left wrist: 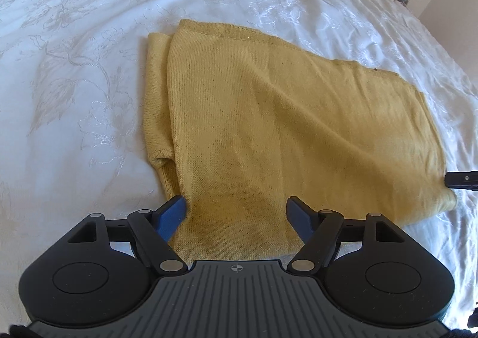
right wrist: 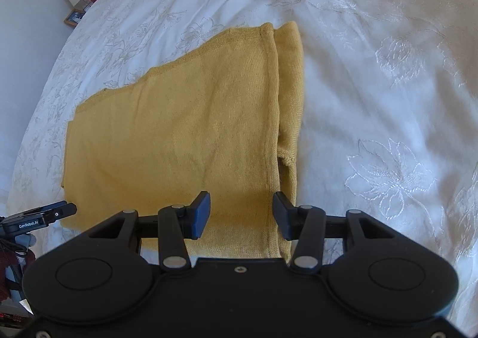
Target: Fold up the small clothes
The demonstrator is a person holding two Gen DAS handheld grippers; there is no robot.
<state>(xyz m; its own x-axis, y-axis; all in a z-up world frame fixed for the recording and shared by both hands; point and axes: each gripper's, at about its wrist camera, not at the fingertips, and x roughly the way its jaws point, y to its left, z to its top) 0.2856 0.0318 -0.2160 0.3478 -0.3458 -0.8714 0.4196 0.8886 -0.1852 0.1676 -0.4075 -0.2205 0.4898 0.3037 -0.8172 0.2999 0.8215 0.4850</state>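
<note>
Under the right tongs, the sweater's near hem hides.

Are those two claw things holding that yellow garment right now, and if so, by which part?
Nothing is held. The left gripper and the right gripper both hover open above the near edge of the folded yellow knit garment, fingers clear of the cloth.

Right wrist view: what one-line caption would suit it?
Open right gripper above the near edge of a folded mustard-yellow knitted garment on a white embroidered bedspread.
</note>
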